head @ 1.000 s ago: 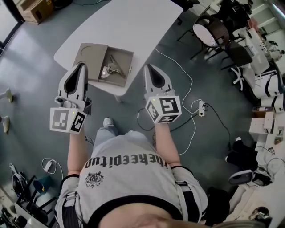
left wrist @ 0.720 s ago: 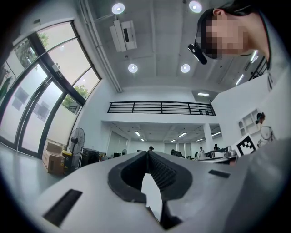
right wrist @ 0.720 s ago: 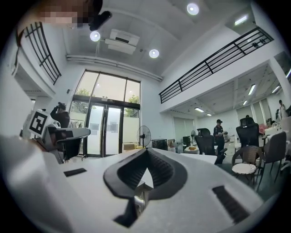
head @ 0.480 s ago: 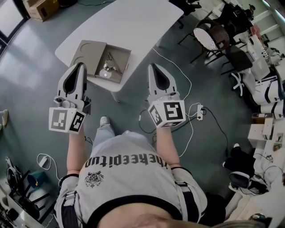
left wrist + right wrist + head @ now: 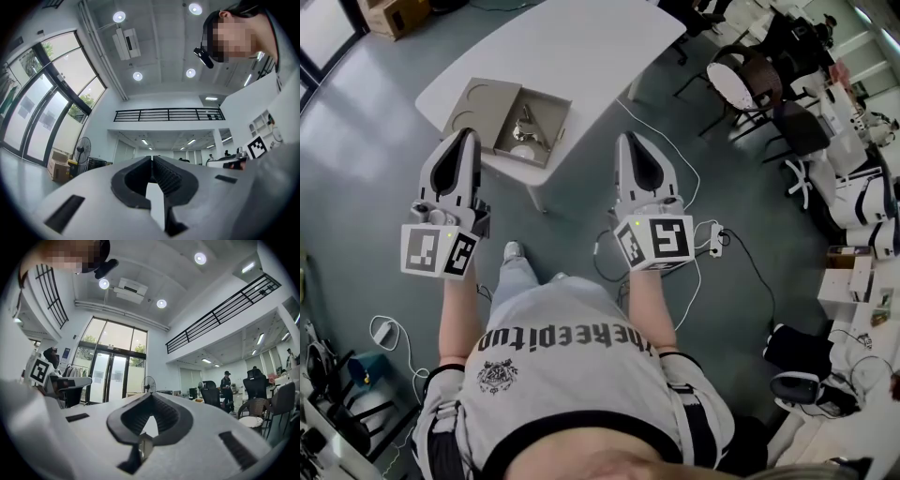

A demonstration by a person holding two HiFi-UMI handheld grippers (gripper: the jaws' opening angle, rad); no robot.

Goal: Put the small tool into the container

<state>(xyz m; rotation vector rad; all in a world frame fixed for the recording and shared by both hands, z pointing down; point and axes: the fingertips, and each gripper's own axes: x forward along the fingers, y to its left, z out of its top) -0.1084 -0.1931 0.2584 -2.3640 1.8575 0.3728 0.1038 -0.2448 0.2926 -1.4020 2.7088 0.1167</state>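
Observation:
On the white table [image 5: 581, 47] lies an open cardboard box [image 5: 546, 111], its lid [image 5: 478, 101] folded out to the left. Small shiny metal tools [image 5: 523, 129] lie inside it. I hold both grippers up in front of my chest, short of the table and apart from the box. My left gripper [image 5: 469, 134] [image 5: 152, 158] is shut with nothing in it. My right gripper [image 5: 628, 138] [image 5: 150, 394] is shut and empty too. Both gripper views look up at the ceiling and the far hall, so neither shows the box.
Office chairs [image 5: 759, 70] stand right of the table. Cables and a power strip [image 5: 715, 232] lie on the grey floor by my right arm. A cardboard carton [image 5: 394, 14] sits at the top left. Cluttered desks line the right edge.
The table and box have slid up and away in the head view, as if I stepped back. Both grippers stay shut and hold their pose.

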